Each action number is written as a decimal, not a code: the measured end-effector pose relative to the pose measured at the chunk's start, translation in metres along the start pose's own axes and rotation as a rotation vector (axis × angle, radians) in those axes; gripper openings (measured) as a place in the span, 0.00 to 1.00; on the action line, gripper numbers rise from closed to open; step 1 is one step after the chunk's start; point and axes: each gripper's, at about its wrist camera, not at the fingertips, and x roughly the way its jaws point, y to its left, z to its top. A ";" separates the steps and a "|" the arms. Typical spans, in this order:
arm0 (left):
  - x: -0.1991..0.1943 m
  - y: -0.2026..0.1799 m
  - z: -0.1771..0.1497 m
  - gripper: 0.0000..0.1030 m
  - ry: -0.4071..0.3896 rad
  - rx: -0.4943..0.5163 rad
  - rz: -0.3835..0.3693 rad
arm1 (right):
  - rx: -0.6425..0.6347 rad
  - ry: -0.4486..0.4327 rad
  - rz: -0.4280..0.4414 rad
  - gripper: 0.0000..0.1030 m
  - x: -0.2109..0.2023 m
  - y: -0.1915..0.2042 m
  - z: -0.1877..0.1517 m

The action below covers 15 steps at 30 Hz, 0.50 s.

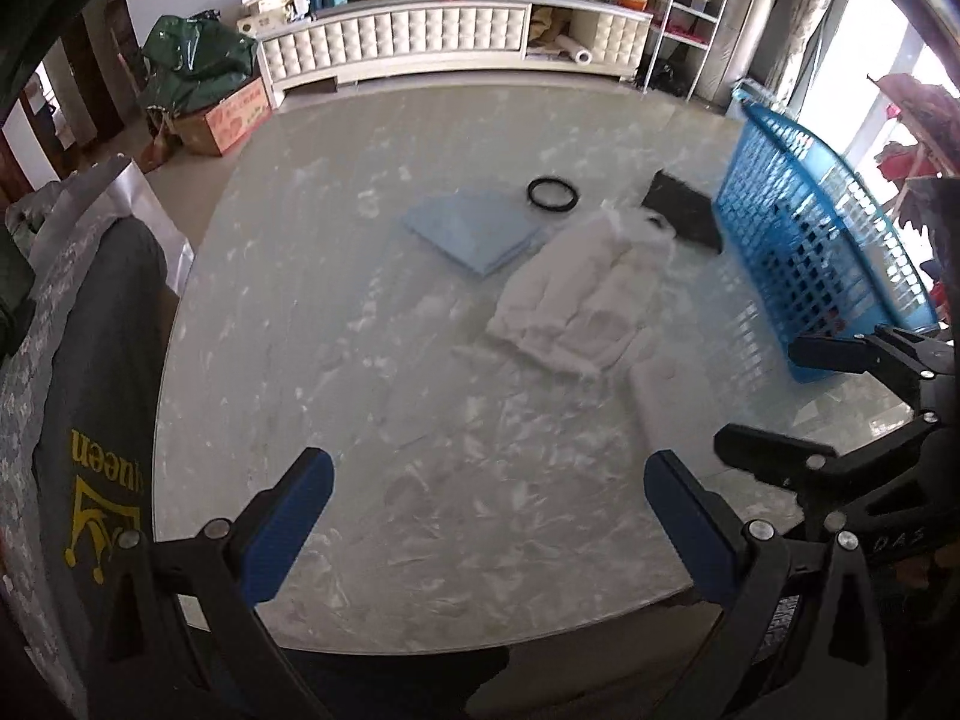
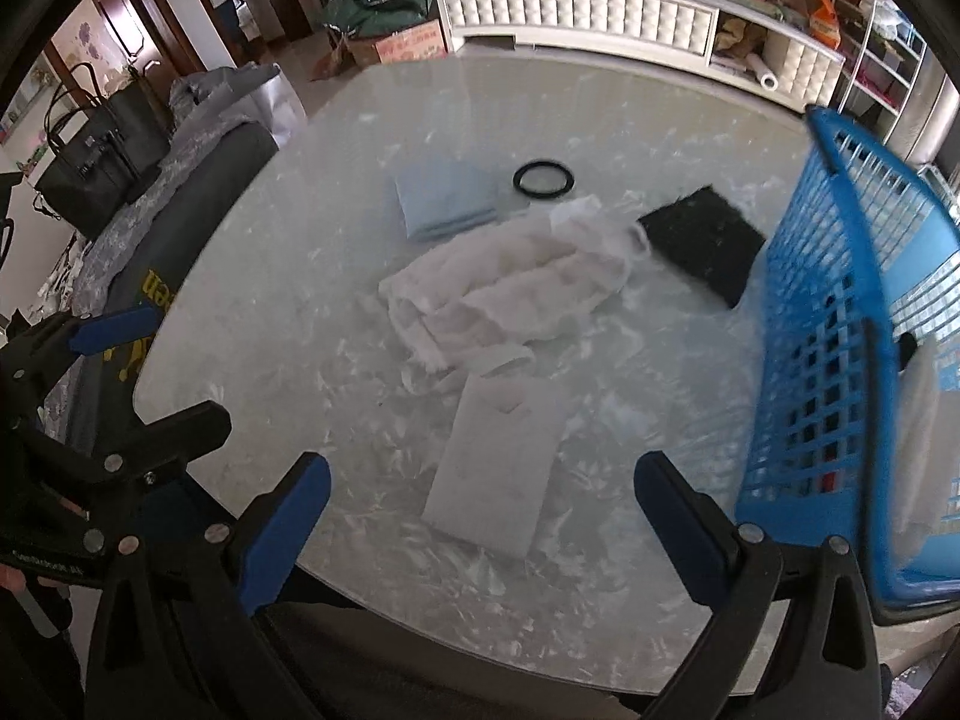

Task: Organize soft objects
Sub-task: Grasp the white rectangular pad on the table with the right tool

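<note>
Left gripper (image 1: pixel 489 501): jaws spread wide, blue pads apart, nothing between them; it hangs over bare marbled table (image 1: pixel 372 360) in the lower middle of the left wrist view. Right gripper (image 2: pixel 480 501): likewise wide open and empty, low centre of the right wrist view, its pads flanking the near end of a flat white pad (image 2: pixel 498 468) that lies on the table beyond them; contact cannot be confirmed. In the left view that white pad (image 1: pixel 666 396) is pale against the tabletop and its outline is hard to make out. Above it, mid-frame, lies a crumpled white garment (image 2: pixel 504 294), its lower edge touching or overlapping the pad's far end. Upper left of the garment sits a folded light-blue cloth (image 2: pixel 447 198), just beside a black ring (image 2: pixel 543 178); whether the ring rests on the cloth's corner cannot be told. To the upper right of the garment is a dark square cloth (image 2: pixel 702 240), one corner tucked under or against the garment. A blue lattice basket (image 2: pixel 828 312) fills the right edge of the frame, cut off by the picture border; something white shows inside (image 2: pixel 918 420), blurred and partly screened by the lattice. The table's near rim curves across the bottom of both views, with open surface to the left of the garment. A dark printed fabric (image 1: pixel 102 420) drapes off the left edge of the table area, partly cropped.
</note>
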 end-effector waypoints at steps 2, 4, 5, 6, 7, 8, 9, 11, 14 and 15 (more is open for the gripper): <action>0.009 0.003 -0.001 1.00 0.014 0.001 0.004 | 0.014 0.021 0.004 0.93 0.008 -0.002 0.000; 0.017 0.005 -0.003 1.00 0.028 -0.004 -0.006 | 0.022 0.041 -0.012 0.93 0.018 -0.004 -0.001; 0.022 0.007 -0.003 1.00 0.035 -0.005 -0.010 | 0.026 0.048 -0.015 0.93 0.021 -0.005 -0.001; 0.025 0.007 -0.004 1.00 0.039 -0.006 -0.010 | 0.031 0.057 -0.021 0.93 0.025 -0.006 -0.001; 0.029 0.009 -0.004 1.00 0.044 -0.006 -0.010 | 0.036 0.066 -0.026 0.93 0.029 -0.007 -0.002; 0.032 0.009 -0.003 1.00 0.048 -0.006 -0.009 | 0.041 0.076 -0.030 0.93 0.035 -0.007 -0.001; 0.037 0.010 -0.003 1.00 0.054 -0.006 -0.009 | 0.045 0.084 -0.033 0.93 0.038 -0.007 -0.002; 0.043 0.011 -0.003 1.00 0.062 -0.006 -0.014 | 0.051 0.105 -0.032 0.93 0.045 -0.007 -0.004; 0.052 0.013 -0.004 1.00 0.076 -0.002 -0.023 | 0.063 0.127 -0.046 0.93 0.055 -0.008 -0.006; 0.054 0.012 -0.004 1.00 0.080 0.002 -0.021 | 0.070 0.132 -0.050 0.93 0.058 -0.008 -0.006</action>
